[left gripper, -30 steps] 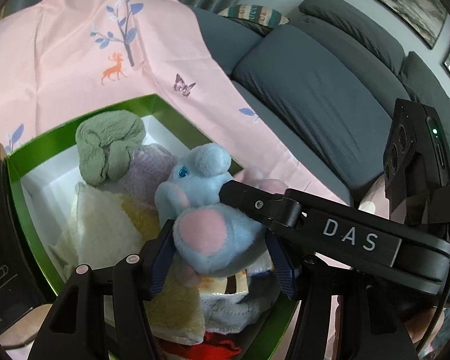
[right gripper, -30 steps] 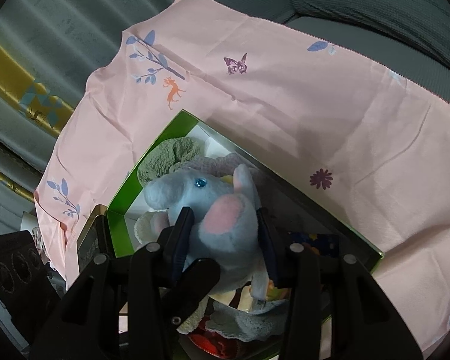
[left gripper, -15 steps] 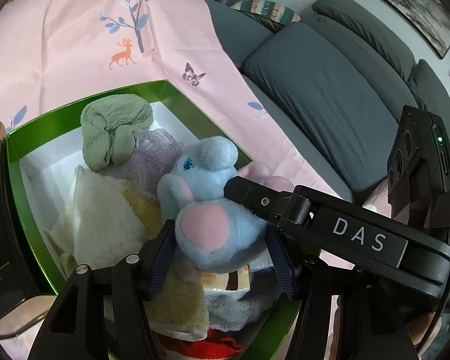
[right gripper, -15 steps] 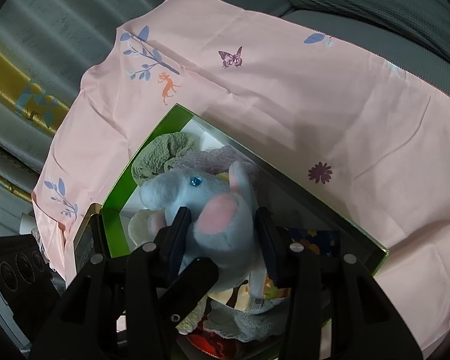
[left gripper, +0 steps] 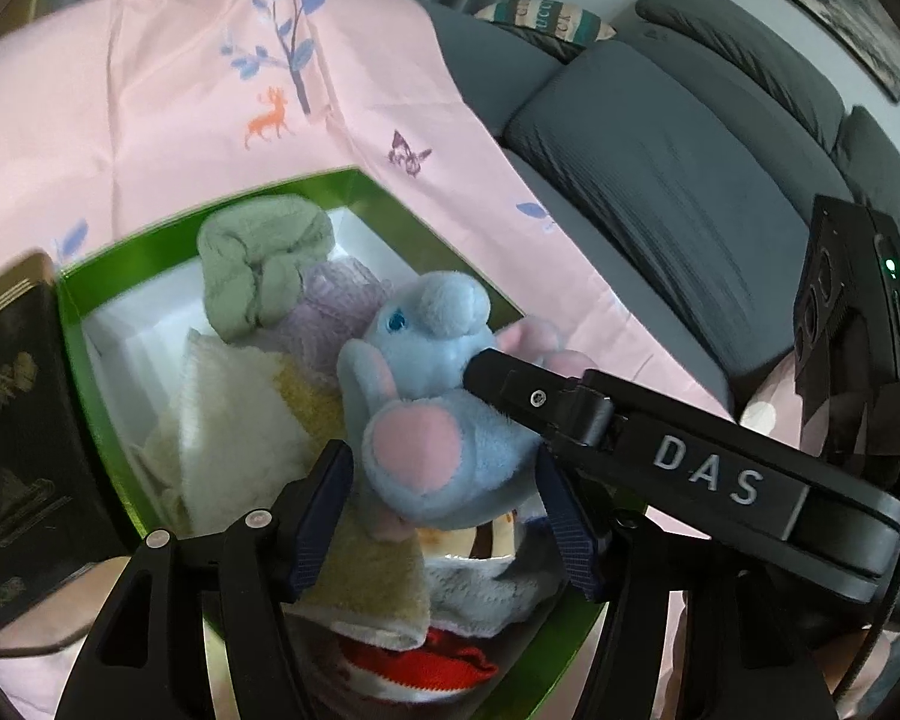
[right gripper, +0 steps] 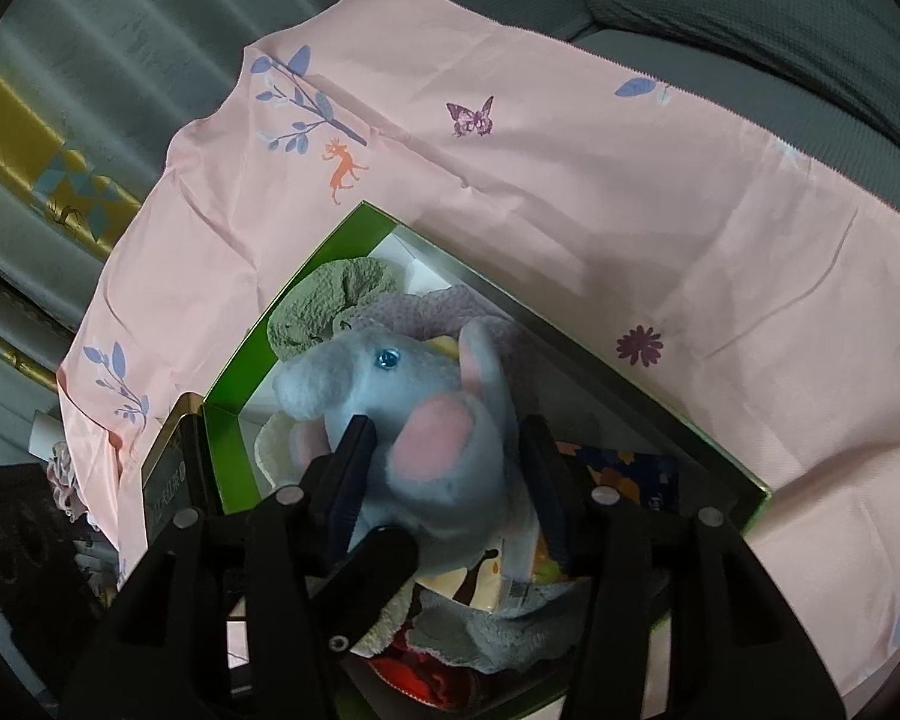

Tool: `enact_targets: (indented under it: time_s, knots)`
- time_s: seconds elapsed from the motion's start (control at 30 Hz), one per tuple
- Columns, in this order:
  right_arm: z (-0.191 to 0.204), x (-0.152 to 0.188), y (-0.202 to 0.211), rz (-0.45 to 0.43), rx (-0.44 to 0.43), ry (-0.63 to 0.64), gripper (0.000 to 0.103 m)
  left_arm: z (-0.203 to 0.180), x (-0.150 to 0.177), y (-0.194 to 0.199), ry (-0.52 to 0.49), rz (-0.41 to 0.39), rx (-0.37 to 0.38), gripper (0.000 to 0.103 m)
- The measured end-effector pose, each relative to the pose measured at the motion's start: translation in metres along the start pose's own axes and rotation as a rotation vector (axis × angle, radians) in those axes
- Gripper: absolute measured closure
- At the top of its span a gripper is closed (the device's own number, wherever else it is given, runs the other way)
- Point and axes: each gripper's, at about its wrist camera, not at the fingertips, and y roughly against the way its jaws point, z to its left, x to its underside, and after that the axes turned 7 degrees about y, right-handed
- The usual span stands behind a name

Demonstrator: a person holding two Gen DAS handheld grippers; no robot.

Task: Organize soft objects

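A blue plush elephant (left gripper: 444, 420) with pink ears is held over a green box (left gripper: 75, 324) full of soft cloths. My left gripper (left gripper: 444, 510) is shut on the elephant's body from both sides. My right gripper (right gripper: 444, 474) is shut on it too, and its finger (left gripper: 510, 384) crosses the left wrist view and presses against the plush. In the right wrist view the elephant (right gripper: 414, 420) sits between the pads above the box (right gripper: 234, 426). Inside lie a green towel (left gripper: 264, 264), a lilac cloth (left gripper: 336, 306), cream and yellow towels (left gripper: 234, 438) and a red item (left gripper: 426, 660).
The box stands on a pink printed sheet (left gripper: 180, 90) spread over a grey sofa (left gripper: 660, 168). A dark box lid (left gripper: 12, 420) stands at the box's left side. A striped cushion (left gripper: 546, 12) lies at the sofa's back.
Both grippers, with the elephant between them, have shifted slightly over the box. The grip has not changed.
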Motion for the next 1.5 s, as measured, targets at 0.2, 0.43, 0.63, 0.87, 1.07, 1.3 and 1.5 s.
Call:
enact_targets:
  time_s: [0.2,0.43,0.63,0.87,1.07,1.3,1.5]
  knots:
    - [-0.007,0.003,0.022,-0.060,0.008,-0.001,0.032,-0.009,0.003,0.033,-0.055,-0.071,-0.040,0.018]
    - [-0.008,0.011,0.043,-0.112,-0.009,-0.020,0.015,-0.016,0.009,0.083,-0.083,-0.153,-0.093,0.009]
    - [0.006,0.018,0.066,-0.180,0.009,0.014,0.010,-0.018,0.020,0.132,-0.099,-0.247,-0.137,0.007]
    - [0.028,0.030,0.091,-0.236,0.063,0.074,0.003,-0.018,0.035,0.167,-0.092,-0.312,-0.188,0.006]
    - [0.048,0.043,0.117,-0.279,0.102,0.128,0.002,-0.011,0.047,0.182,-0.073,-0.325,-0.241,0.006]
    - [0.068,0.061,0.151,-0.338,0.135,0.189,0.001,-0.005,0.054,0.190,-0.042,-0.332,-0.267,0.006]
    - [0.077,0.075,0.167,-0.354,0.162,0.228,0.001,-0.001,0.058,0.187,-0.016,-0.312,-0.265,0.006]
